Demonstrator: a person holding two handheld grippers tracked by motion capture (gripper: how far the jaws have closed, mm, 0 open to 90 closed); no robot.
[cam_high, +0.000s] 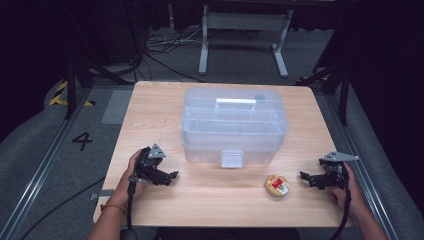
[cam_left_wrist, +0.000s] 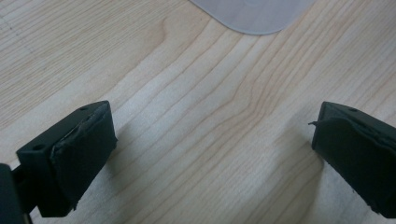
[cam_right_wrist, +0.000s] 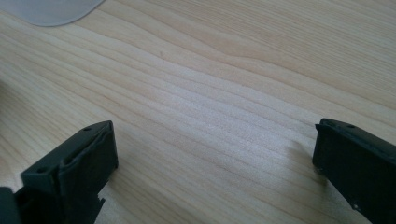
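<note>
High view shows the round tin (cam_high: 277, 185) lying just beside the right tool (cam_high: 306, 176), both tools spread wide, empty.

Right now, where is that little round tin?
In the high view the tin lies on the table's near right part, between the clear box and the right gripper.

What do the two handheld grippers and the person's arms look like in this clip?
Both the left gripper and the right gripper are black, each with two blocky jaws faced with black pads and topped by a grey three-cornered plate. A black cable trails from each toward the person. The forearms are bare of sleeves, and the left wrist wears a thin orange-red band.
</note>
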